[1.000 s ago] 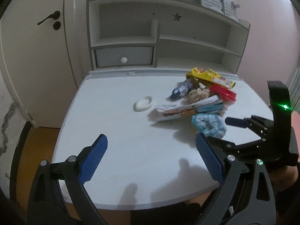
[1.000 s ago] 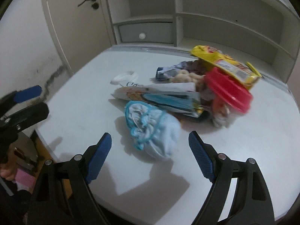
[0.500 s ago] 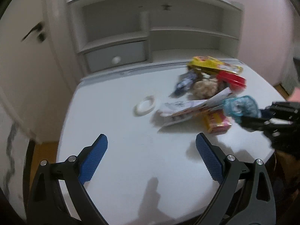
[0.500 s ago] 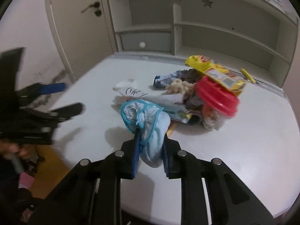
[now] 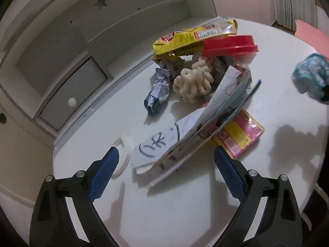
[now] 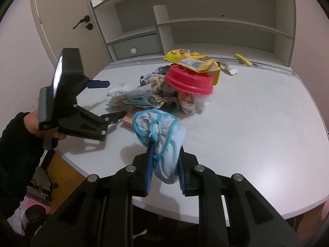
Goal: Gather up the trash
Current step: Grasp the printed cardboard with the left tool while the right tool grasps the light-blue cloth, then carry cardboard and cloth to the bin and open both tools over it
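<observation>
My right gripper [image 6: 165,164] is shut on a light blue cloth with a turquoise edge [image 6: 162,129], held above the white desk [image 6: 257,127]; the cloth also shows at the right of the left wrist view [image 5: 310,76]. My left gripper [image 5: 164,177] is open, low over the desk, its fingers either side of a folded paper package with blue scribble [image 5: 185,135]. Behind it lies a trash pile: yellow snack bag [image 5: 193,37], red lid [image 5: 229,46], puffed snacks [image 5: 193,82], crumpled foil wrapper [image 5: 158,92], pink-yellow packet [image 5: 240,135].
A white ring [image 5: 123,158] lies by my left fingertip. A white shelf unit with a grey drawer [image 6: 139,47] stands at the desk's back. A yellow strip [image 6: 243,59] lies near the shelf. A door [image 6: 61,20] is at the left.
My right gripper closed on the blue cloth and lifted it off the desk. My left gripper moved forward and right, close to the paper package.
</observation>
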Demonstrator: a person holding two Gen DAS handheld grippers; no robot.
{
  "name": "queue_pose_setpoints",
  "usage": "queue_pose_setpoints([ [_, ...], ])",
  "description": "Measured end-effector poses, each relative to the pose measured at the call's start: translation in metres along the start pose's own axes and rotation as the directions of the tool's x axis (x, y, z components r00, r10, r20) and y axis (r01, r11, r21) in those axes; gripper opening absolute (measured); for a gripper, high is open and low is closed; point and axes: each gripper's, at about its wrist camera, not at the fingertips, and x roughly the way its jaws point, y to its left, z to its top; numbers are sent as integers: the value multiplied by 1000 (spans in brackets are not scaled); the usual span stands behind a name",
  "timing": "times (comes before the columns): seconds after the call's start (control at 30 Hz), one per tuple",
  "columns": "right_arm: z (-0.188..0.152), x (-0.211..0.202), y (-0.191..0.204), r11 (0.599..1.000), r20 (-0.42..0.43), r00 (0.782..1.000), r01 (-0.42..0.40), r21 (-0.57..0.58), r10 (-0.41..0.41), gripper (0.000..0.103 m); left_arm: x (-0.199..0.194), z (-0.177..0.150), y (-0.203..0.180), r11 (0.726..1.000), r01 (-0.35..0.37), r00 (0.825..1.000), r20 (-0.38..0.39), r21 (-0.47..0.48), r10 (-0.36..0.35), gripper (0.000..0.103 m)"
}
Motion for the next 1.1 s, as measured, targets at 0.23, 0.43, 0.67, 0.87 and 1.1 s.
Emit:
queue_pose_setpoints([
  [0.23,-6,-12,-15,1000,9,1000,16,24,-17,21,10,6,-8,1000,8,1000,-21,28,-8,29],
  [0.43,-11,-32,-40,995,40,997,61,80,-64,21,-24,16,-7,998,-53,998,32,-41,54,4],
  [0.67,-21,-77,-111,953,89,977,168,252,-195,21,-77,45,-12,974,-45,994,85,-224,65,4],
  [0.87,-53,-123,-211,816,68,902,351,459,-426,21,-101,102,-95,978,146,971,212,-148,-113,4],
  [1.1,-128,-149,-321,601,-77,812,488,633,-578,21,-88,181,-259,924,382,887,273,13,-371,4],
])
